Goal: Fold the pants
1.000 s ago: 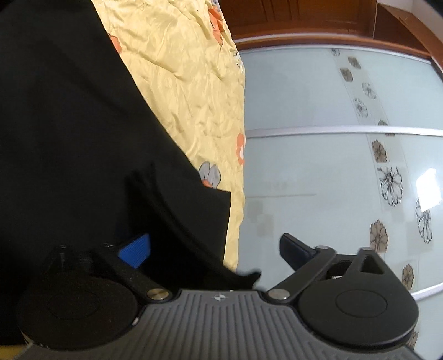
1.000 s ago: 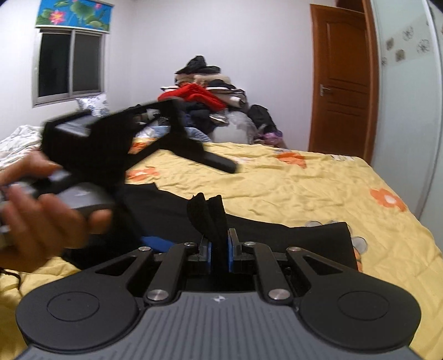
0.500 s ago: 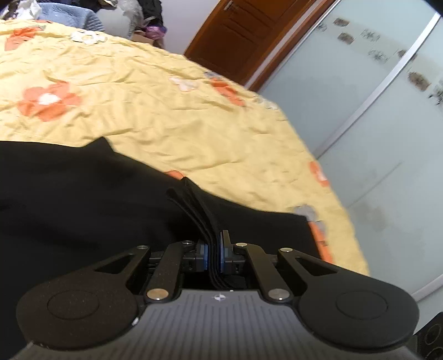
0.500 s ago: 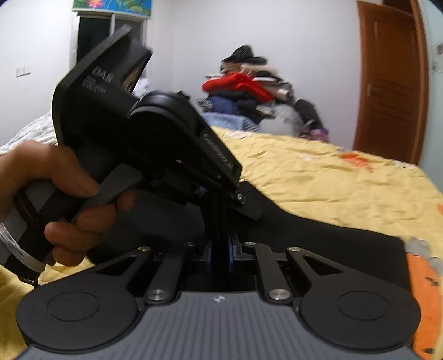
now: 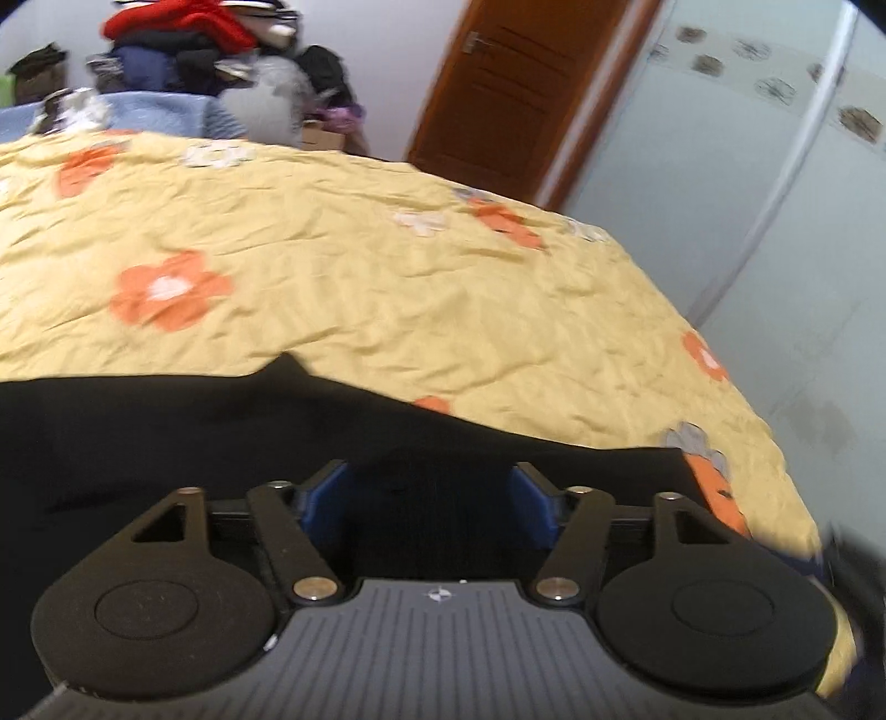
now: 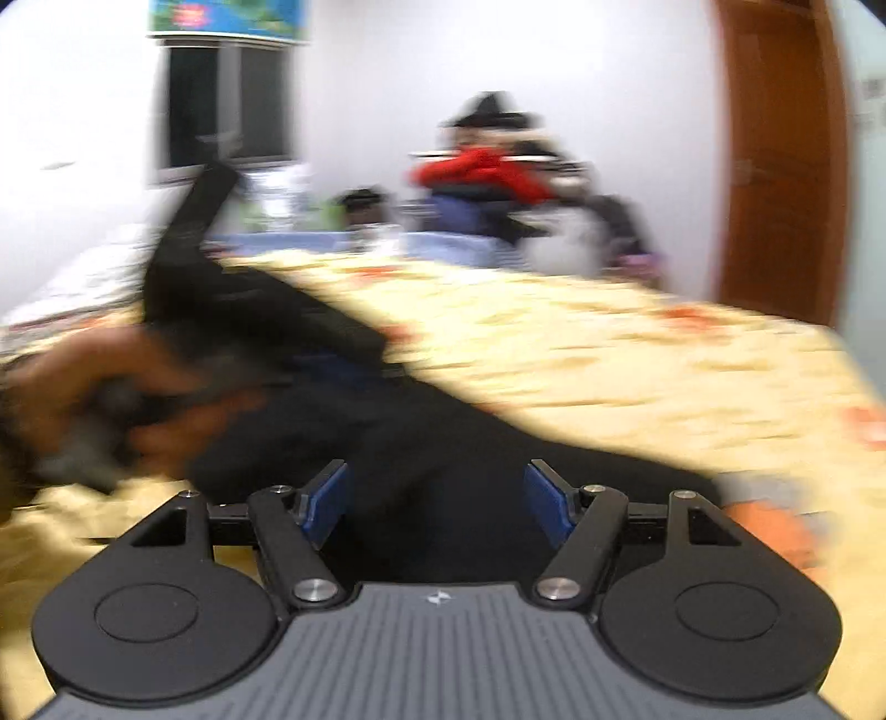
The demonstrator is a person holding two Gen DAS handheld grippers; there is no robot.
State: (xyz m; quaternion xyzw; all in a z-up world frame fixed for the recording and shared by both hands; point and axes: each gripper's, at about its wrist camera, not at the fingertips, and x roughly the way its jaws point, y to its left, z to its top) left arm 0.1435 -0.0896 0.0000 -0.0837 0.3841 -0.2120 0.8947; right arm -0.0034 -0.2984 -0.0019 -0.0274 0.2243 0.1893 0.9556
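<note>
The black pants (image 5: pixel 166 437) lay flat across the lower half of the left wrist view, on the yellow flowered bedspread (image 5: pixel 360 288), their far edge running from the left side toward the lower right. In the right wrist view the same dark cloth stretched from centre left down to the bottom middle.

Both tongs were letting go. The left gripper (image 5: pixel 434 495) had its blue pads spread and its jaws were opening, with black fabric lying between them but not pinched. The right gripper (image 6: pixel 437 498) stood the same way, jaws opening over the cloth, pads clear of it. The left hand (image 6: pixel 111 399) was a blurred shape at the left of the right wrist view, so its exact hold on the handle could not be made out.

To finish this release cleanly, I would judge it best to let the pads part fully before lifting away, and to draw both grippers back without snagging the fold, so the layers stay stacked and the edges aligned.

Beyond the bed, a heap of clothes (image 5: pixel 183 39) filled the upper left of the left wrist view. A brown wooden door (image 5: pixel 509 94) stood at upper centre, and a pale sliding wardrobe (image 5: pixel 775 221) with flower motifs on the right. A window (image 6: pixel 227 94) showed at upper left in the right wrist view.
</note>
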